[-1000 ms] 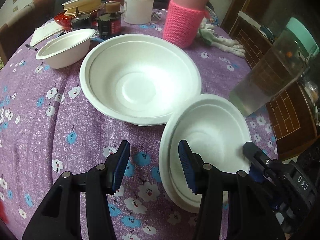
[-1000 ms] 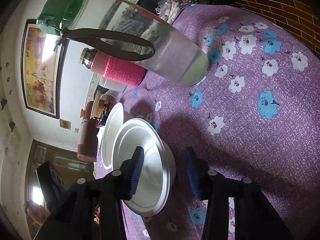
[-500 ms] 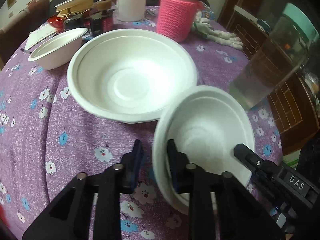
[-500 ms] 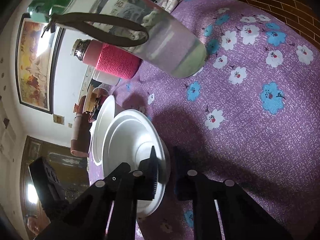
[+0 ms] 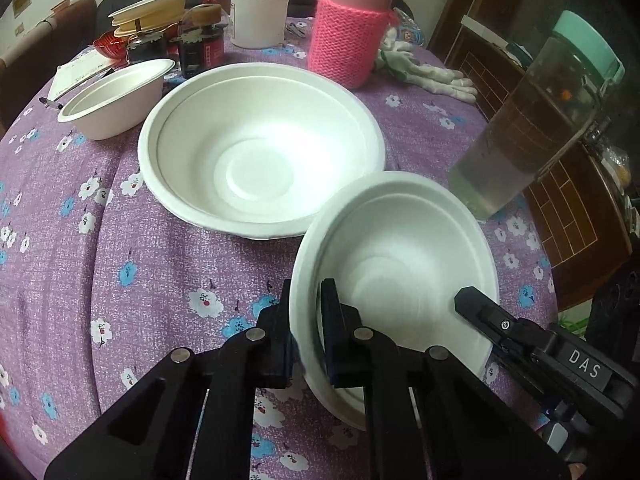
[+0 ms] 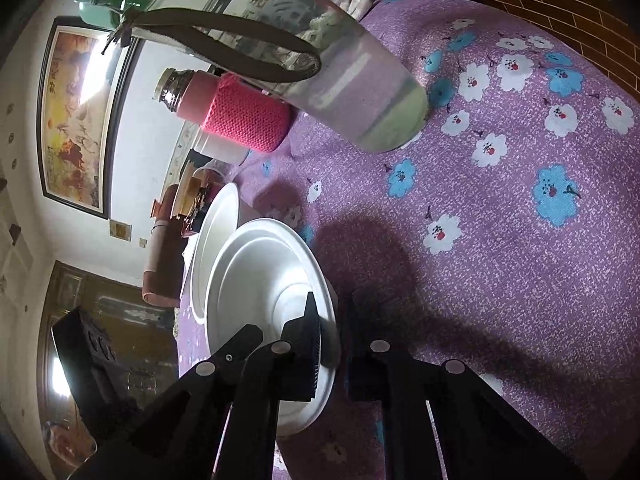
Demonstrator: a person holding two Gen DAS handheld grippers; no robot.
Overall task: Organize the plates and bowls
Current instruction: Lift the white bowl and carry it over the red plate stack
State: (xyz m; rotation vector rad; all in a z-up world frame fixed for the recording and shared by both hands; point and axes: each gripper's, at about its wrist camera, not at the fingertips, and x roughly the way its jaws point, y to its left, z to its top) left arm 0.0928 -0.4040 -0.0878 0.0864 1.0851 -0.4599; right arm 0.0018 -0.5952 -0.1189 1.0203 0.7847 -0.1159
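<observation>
- Closest to my cams: both black plastic two-finger grippers are clamped on the same thing, a small white moulded-fibre bowl (image 5: 400, 256) with a matte, slightly papery surface and a stepped ring round its flat base.
- My left gripper (image 5: 306, 336) pinches the bowl's near-left rim, one pad outside the wall, one inside.
- My right gripper (image 6: 334, 344) bites the opposite rim the same way; in the left view its black finger pokes in over the bowl's right edge.
- The bowl looks tipped up on its side a bit, at the near edge of the table, its far rim just overlapping the next bowl.
- Under it all is a purple tablecloth (image 5: 160, 264), a speckled weave printed with white and blue flowers.
- Just behind sits a large white moulded-fibre bowl (image 5: 260, 148), wide and shallow with a rolled rim, upright and empty.
- Off to the left of that, a small deep white fibre bowl (image 5: 116, 98), also upright.
- To the right stands a tall clear plastic water bottle (image 5: 536, 132) with a mint-green lid and a dark carry strap.
- Further back there's a pink flask in a chunky pink knitted sleeve (image 5: 350, 32) with a steel top.
- Beside that is a round white plastic jar (image 5: 259, 14), then some dark little jars and a stack of cream plates that I can't make out well.
</observation>
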